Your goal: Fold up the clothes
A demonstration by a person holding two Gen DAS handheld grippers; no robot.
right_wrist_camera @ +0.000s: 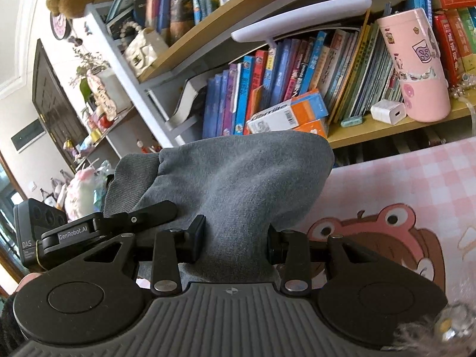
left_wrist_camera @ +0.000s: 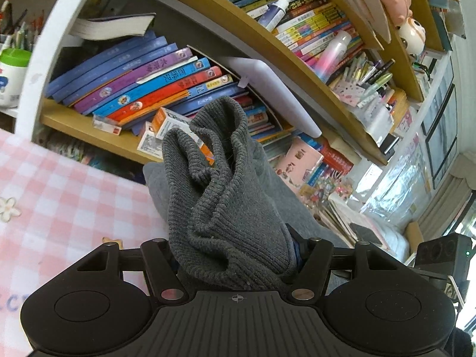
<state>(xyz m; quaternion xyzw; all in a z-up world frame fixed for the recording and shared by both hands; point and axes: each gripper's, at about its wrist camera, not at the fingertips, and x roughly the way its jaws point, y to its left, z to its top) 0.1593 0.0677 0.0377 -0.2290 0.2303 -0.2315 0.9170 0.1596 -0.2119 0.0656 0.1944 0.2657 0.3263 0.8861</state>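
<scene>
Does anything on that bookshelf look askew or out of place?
Yes. In the right wrist view, an orange and white box lies tilted across the leaning books instead of standing, and a white charger plug sits loose beside the pink tumbler.

Pink checked tablecloth (left_wrist_camera: 59, 196) (frog print), bookshelf (left_wrist_camera: 89, 128) behind

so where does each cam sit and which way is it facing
Left wrist: on the left hand-held gripper, facing the bookshelf over the pink checked cloth; its jaws pinch the grey garment.
Right wrist: on the right hand-held gripper, facing the same shelves; a fingertip shows, and the left tool.
Shared: garment, shelf, white lamp head, orange box.
</scene>
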